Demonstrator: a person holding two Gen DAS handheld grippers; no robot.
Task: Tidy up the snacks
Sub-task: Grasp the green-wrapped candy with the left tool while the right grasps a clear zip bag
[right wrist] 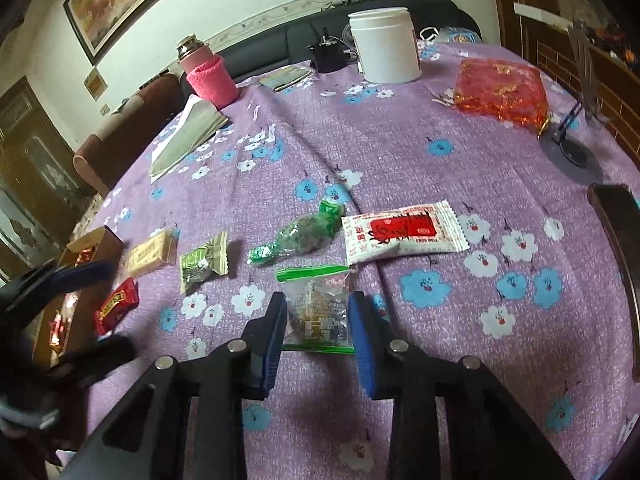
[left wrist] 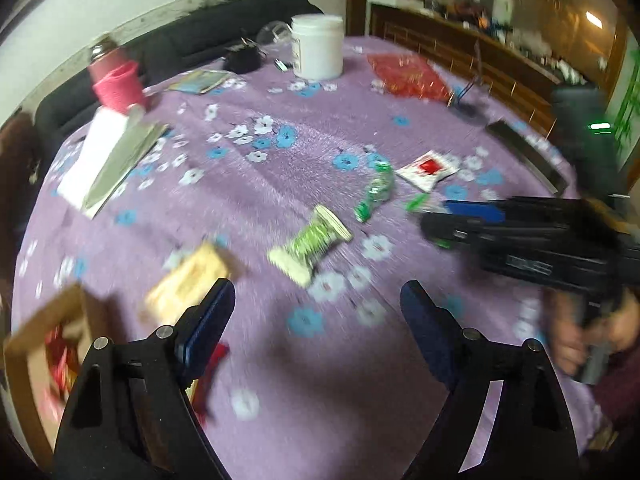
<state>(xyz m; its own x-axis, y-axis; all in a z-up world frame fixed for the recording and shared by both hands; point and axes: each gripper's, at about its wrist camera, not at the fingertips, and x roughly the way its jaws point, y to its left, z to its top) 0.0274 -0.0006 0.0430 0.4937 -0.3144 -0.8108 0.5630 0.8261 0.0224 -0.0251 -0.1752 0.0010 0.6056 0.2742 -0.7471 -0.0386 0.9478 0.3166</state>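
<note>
Snacks lie on a purple flowered tablecloth (right wrist: 400,152). My right gripper (right wrist: 318,312) is shut on a clear packet with green edges (right wrist: 316,304). Beyond it lie a white and red packet (right wrist: 404,232), a green twisted candy (right wrist: 296,236), a green and cream packet (right wrist: 204,264), a tan bar (right wrist: 150,256) and a red packet (right wrist: 116,306). A cardboard box (right wrist: 86,240) holding red snacks sits at the left. My left gripper (left wrist: 316,312) is open and empty above the cloth, near the tan bar (left wrist: 188,280) and green and cream packet (left wrist: 312,240). The right gripper shows in the left wrist view (left wrist: 436,224).
A white tub (right wrist: 386,46), a pink-sleeved flask (right wrist: 208,72), a folded paper (right wrist: 188,132), a red mesh bag (right wrist: 500,92) and a small stand (right wrist: 572,148) sit at the back. A dark flat object (right wrist: 620,248) lies at the right edge.
</note>
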